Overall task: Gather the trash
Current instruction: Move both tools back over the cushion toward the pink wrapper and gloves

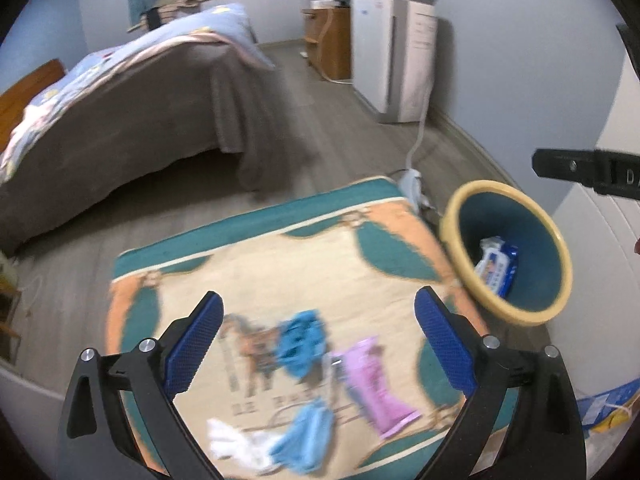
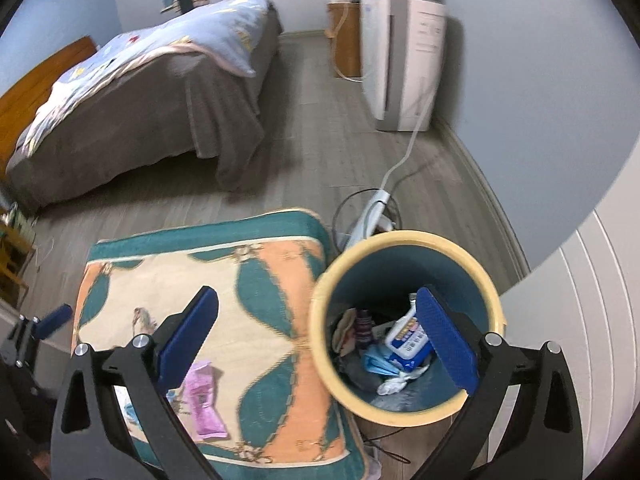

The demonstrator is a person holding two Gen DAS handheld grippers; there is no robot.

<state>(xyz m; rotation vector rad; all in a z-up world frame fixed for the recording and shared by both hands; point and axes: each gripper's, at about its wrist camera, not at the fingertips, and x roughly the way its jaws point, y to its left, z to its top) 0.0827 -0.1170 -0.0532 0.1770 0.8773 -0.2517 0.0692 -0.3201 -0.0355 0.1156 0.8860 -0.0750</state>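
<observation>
1. Bed (image 1: 120, 112) and white appliance (image 1: 388, 60) stand far behind on the grey floor (image 1: 320, 128).
2. Cushion (image 1: 260, 264), patterned teal and cream, carries the loose trash, with nothing between either gripper's fingers.
3. Bin (image 2: 404, 248), yellow-rimmed, stands touching the cushion's right edge; right gripper (image 2: 316, 340) hangs over it, jaws wide apart and empty.
4. Left gripper (image 1: 316, 344) hangs above the cushion, jaws wide apart and empty, the trash below them.
5. Pink wrapper (image 1: 376, 388), two blue scraps (image 1: 300, 340) and a white tissue (image 1: 236, 444) lie there together.
6. Only the right view shows the bin's full contents: wipes pack (image 2: 408, 340), tissue, blue scrap; the left view shows just the pack.
</observation>
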